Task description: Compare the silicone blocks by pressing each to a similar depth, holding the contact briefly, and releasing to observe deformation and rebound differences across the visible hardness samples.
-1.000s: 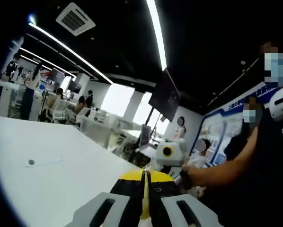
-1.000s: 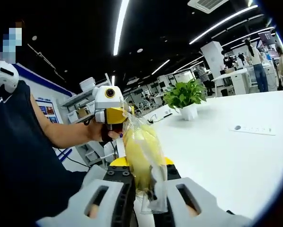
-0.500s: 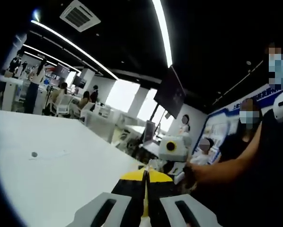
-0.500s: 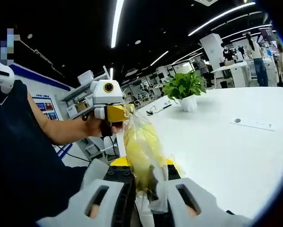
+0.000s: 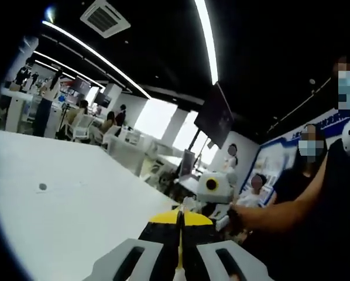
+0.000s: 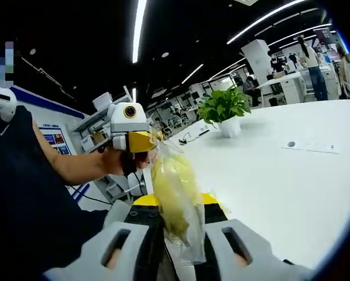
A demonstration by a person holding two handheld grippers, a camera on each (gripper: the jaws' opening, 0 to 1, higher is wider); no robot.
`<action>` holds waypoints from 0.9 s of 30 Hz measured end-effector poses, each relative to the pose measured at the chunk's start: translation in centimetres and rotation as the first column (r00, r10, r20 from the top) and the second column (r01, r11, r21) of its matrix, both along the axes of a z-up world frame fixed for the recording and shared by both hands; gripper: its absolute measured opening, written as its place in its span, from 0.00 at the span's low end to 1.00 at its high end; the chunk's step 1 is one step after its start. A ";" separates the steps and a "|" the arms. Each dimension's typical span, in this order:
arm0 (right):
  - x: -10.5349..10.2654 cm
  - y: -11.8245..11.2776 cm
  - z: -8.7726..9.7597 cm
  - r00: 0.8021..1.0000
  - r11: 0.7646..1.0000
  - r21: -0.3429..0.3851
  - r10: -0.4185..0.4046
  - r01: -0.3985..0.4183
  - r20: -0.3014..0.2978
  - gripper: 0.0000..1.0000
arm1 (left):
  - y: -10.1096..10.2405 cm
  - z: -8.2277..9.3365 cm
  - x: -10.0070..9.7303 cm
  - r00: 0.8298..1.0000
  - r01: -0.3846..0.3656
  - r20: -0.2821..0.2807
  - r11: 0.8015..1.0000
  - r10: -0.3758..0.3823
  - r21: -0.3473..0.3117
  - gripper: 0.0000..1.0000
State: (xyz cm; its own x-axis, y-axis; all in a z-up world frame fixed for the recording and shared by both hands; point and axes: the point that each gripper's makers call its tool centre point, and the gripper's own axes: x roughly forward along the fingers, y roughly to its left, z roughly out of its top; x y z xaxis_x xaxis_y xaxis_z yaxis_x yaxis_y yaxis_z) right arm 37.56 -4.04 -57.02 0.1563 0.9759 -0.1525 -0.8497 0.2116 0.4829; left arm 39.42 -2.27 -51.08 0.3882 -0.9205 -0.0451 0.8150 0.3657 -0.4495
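Bag (image 6: pixel 176 193) raised slightly, yellow blocks inside, both claws (image 6: pixel 174 249) (image 5: pixel 178 266) gripping it.

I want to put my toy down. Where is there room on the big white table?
The white table is bare between the potted plant and the flat strip. It is crowded near the grippers, where the yellow bag hangs between them.

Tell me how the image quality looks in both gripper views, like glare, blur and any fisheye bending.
Left gripper view: the ceiling light strip glares white and bows with the fisheye; the white table is washed out; the background is soft. Right gripper view: the clear bag of yellow material is fairly sharp between the right gripper jaws, the potted plant is softer, the dark ceiling loses detail.
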 end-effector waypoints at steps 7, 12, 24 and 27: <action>0.5 0.1 0.1 0.997 0.999 0.044 -0.032 0.029 0.075 0.14 | -0.5 0.5 -0.1 1.000 0.010 -0.027 1.000 -0.011 -0.022 0.00; 0.6 0.1 0.2 0.996 0.998 0.052 -0.035 0.031 0.087 0.17 | -0.8 0.9 -0.1 0.999 0.013 -0.035 0.999 -0.014 -0.030 0.00; 1.6 -0.2 1.1 0.988 0.990 0.103 -0.107 0.095 0.110 0.28 | -1.2 1.6 0.2 0.999 -0.012 -0.047 0.998 0.009 -0.058 0.00; 2.4 -0.7 1.3 0.980 0.984 0.116 -0.151 0.136 0.130 0.42 | -1.3 1.4 0.1 0.999 -0.008 -0.043 0.999 0.006 -0.050 0.00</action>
State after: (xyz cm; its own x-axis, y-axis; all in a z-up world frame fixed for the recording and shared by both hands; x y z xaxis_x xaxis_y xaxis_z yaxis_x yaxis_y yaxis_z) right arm 39.95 -4.77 -55.74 0.3081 0.9512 -0.0167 -0.8740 0.2899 0.3900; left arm 39.49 -3.58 -49.64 0.3929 -0.9194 -0.0160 0.7921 0.3472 -0.5019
